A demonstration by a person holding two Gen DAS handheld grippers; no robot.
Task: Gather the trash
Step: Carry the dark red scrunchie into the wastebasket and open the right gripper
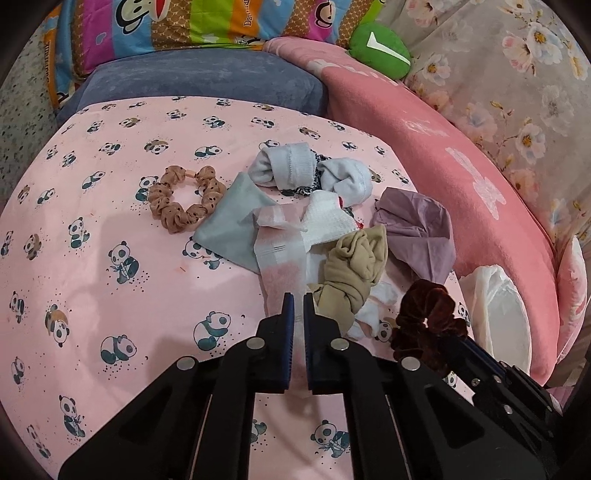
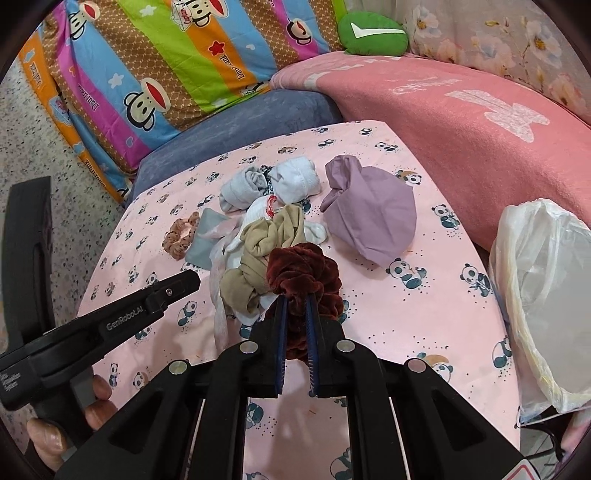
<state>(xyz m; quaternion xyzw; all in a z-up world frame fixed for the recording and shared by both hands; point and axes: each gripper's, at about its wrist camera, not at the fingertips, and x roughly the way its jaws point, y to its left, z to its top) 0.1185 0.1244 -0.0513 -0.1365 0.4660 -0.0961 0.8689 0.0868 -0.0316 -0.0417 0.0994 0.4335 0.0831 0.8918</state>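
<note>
Right gripper (image 2: pixel 295 295): fingers clamped on the maroon scrunchie (image 2: pixel 304 273), held over the near middle of the desk (image 2: pixel 424 317).
Left gripper (image 1: pixel 298 301): fingers close together with a narrow gap, a pink-and-white strip (image 1: pixel 282 266) running between them; whether they pinch it I cannot tell.
Maroon scrunchie: bunched at the right fingertips, against the tan cloth (image 2: pixel 258 254).
Pile: tan cloth knotted, lying on white scraps (image 2: pixel 314 232); grey cloth (image 1: pixel 232 225) to its left; two rolled pale socks (image 1: pixel 291 168) at the far side.
Purple cloth (image 2: pixel 369 221): right of the pile, apart from it.
Brown scrunchie (image 1: pixel 184 199): left of the pile, touching the grey cloth's edge.
Bin (image 2: pixel 517 295): white-bag lined, off the desk's right edge, near side.
Around: pink blanket (image 2: pixel 443 122) far right, blue cushion (image 2: pixel 240 125) behind the desk, striped quilt (image 2: pixel 166 66) and green plush (image 2: pixel 373 35) beyond.
In the way: the tan cloth and scraps lie just ahead of both grippers.
</note>
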